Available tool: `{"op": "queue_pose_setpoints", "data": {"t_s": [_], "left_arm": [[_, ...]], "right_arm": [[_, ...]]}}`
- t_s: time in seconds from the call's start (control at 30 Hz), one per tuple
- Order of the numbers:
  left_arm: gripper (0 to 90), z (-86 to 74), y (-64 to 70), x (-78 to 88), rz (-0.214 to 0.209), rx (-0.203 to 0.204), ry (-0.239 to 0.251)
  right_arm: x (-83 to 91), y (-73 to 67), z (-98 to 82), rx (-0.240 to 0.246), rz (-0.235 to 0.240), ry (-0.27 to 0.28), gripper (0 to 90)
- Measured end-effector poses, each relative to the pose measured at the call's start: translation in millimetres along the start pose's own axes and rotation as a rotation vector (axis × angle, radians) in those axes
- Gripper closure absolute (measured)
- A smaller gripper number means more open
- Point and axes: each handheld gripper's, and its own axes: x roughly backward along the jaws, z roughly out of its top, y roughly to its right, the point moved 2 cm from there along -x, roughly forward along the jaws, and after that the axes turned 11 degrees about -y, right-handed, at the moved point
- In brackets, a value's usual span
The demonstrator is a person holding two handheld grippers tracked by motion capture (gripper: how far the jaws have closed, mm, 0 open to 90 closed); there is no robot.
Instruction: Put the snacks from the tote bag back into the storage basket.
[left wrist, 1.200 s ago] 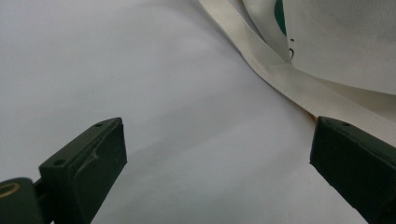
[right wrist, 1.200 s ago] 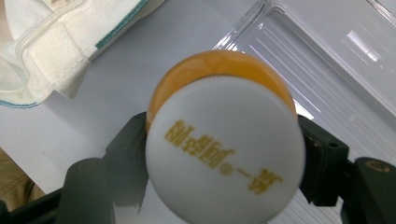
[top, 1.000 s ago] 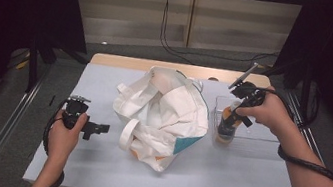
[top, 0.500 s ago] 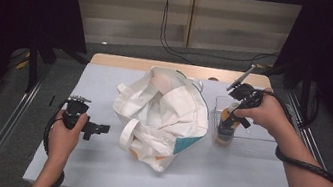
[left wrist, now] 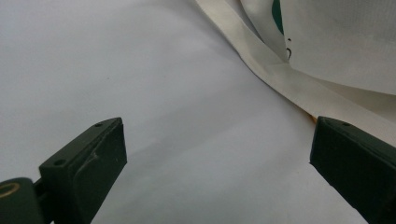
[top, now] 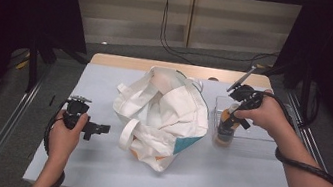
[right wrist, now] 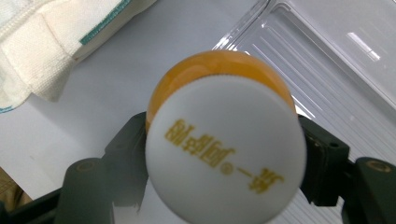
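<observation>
Fingers (right wrist: 322,163) clamp a white-capped orange bottle (right wrist: 224,140); lettering visible from right gripper view.

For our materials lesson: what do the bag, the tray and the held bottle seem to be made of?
Tote bag: cream woven cloth, likely canvas or cotton, matte, creased, with stitched straps. Tray: clear ribbed plastic, glossy with highlights. Orange bottle: probably smooth plastic with a matte white cap printed in gold, clamped in the right tool.
</observation>
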Motion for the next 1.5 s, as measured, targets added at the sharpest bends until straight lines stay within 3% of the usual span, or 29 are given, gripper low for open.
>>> {"op": "queue_pose_setpoints", "data": {"t_s": [0.1,0.23,0.37,0.5,0.6,0.93,1.13,1.17,1.5], "left_arm": [[3.7,-0.8,-1.5,1.1,0.008,-0.018,-0.014],[3.7,-2.1,-1.2,0.9,0.004,0.007,0.006],[3.7,-2.5,-3.0,2.8,0.002,-0.010,-0.012],[3.7,-2.1,-1.9,1.0,0.005,0.007,0.006],[3.7,-2.0,-2.6,1.2,0.009,-0.006,-0.003],[3.7,-1.4,-1.8,0.1,0.006,-0.013,-0.014],[3.7,1.4,1.5,-1.4,0.007,0.003,0.006],[3.7,1.0,0.3,-0.7,0.005,-0.013,-0.011],[3.7,0.3,0.3,-0.6,0.004,-0.010,-0.013]], "right_arm": [[-0.8,1.1,-1.5,0.009,-0.006,0.008,29.8],[-0.9,0.3,-2.8,0.005,-0.008,0.013,29.7],[-1.6,0.3,-3.2,0.012,-0.010,0.027,29.6],[-2.0,0.0,-4.5,0.008,-0.010,0.034,29.5],[-2.3,0.0,-5.3,0.014,-0.013,0.036,29.1],[-7.5,0.1,-11.4,0.009,-0.007,0.049,17.1],[-5.5,-0.8,-18.6,0.007,-0.006,0.064,14.9],[-4.3,-1.0,-19.8,0.005,-0.007,0.055,14.6],[0.2,-3.2,-29.7,0.004,0.001,0.073,13.8]]}}
